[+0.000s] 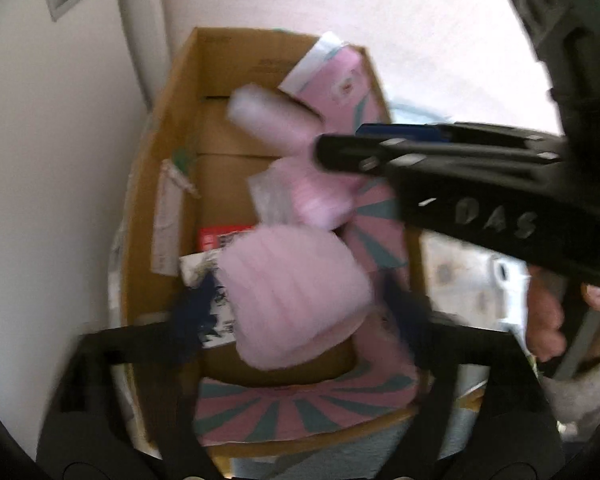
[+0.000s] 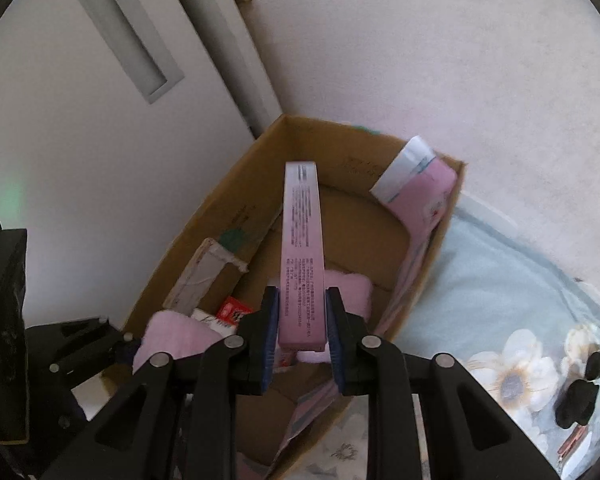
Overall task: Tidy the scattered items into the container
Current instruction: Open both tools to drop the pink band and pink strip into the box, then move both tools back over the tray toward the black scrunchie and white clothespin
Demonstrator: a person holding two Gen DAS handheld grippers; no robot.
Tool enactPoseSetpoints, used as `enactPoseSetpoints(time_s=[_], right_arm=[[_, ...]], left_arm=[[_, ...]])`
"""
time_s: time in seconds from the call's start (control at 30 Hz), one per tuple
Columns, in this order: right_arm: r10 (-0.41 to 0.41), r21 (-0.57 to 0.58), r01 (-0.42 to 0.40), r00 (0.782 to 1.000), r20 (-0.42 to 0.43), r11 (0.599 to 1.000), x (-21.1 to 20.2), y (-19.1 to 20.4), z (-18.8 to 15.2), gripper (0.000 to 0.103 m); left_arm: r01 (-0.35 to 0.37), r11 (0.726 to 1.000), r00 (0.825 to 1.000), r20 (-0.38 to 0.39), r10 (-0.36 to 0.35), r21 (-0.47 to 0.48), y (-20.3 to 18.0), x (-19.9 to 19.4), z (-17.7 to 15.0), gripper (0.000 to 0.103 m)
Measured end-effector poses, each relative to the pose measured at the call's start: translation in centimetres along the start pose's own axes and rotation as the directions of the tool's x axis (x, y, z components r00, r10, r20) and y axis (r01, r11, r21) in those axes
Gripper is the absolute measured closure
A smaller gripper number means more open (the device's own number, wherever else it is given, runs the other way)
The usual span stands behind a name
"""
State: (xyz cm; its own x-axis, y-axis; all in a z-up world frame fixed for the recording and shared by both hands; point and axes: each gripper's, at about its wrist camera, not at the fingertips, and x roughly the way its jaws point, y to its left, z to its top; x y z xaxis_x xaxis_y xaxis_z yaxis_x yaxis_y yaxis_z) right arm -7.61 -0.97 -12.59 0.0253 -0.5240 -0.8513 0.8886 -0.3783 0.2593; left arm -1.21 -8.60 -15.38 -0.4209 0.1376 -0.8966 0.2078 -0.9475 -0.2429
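An open cardboard box (image 1: 168, 128) (image 2: 228, 208) stands on the bed against the wall. My left gripper (image 1: 296, 300) is over the box, with a soft pink packet (image 1: 292, 296) between its blurred dark fingers; whether they still grip it is unclear. My right gripper (image 2: 302, 316) is shut on a long pink carton (image 2: 302, 248), held upright over the box. In the left wrist view the right gripper (image 1: 340, 152) reaches in from the right with the pink carton (image 1: 268, 116). A pink packet (image 2: 348, 292) lies inside the box.
Pink and teal striped packaging (image 1: 300, 412) lines the box's right and near sides. A red-labelled item (image 2: 234, 312) lies on the box floor. A floral bedsheet (image 2: 512, 372) with dark small objects (image 2: 580, 396) lies right of the box. A white wardrobe door (image 2: 80, 120) stands left.
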Motion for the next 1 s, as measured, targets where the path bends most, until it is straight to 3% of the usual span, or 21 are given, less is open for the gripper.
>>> enactPoseSetpoints(time_s=[0.03,0.07,0.1,0.23,0.5,0.67,1.0], right_arm=[[-0.007,0.004,0.007,1.0,-0.004,1.0,0.0,0.0,0.0,0.065],[-0.026,0.008,0.026,1.0,0.0,1.0,-0.1,0.0,0.0,0.049],[-0.045,0.012,0.044,0.999,0.025,0.999,-0.5,-0.1,0.0,0.043],[0.009,0.021,-0.01,0.997,0.078,1.0,-1.4,0.4,0.7,0.041],[-0.003,0.042,-0.001,0.995,0.1,0.999,-1.4,0.8,0.2,0.041],[0.0,0.053,-0.007,0.991,0.13,0.999,-3.3,0.9,-0.3,0.041],[-0.065,0.125,0.042,0.981,0.181,0.991,-7.0,-1.2,-2.5,0.041]], left_arm=[[0.009,1.0,1.0,0.017,-0.009,-0.004,0.1,-0.4,-0.1,0.001],[0.014,1.0,1.0,0.027,-0.014,-0.008,0.2,-0.7,-0.1,0.001],[0.015,1.0,0.999,0.031,-0.014,-0.013,0.3,-0.9,-0.1,0.001],[0.007,0.999,0.999,0.043,-0.005,-0.041,0.8,-1.5,-0.1,0.001],[0.03,0.995,0.998,0.064,-0.024,-0.092,1.5,-1.4,0.5,0.001],[0.003,0.998,0.995,0.102,0.004,-0.069,1.0,-2.7,0.6,0.001],[0.018,0.999,0.991,0.129,-0.023,0.036,-2.0,-4.0,1.5,0.001]])
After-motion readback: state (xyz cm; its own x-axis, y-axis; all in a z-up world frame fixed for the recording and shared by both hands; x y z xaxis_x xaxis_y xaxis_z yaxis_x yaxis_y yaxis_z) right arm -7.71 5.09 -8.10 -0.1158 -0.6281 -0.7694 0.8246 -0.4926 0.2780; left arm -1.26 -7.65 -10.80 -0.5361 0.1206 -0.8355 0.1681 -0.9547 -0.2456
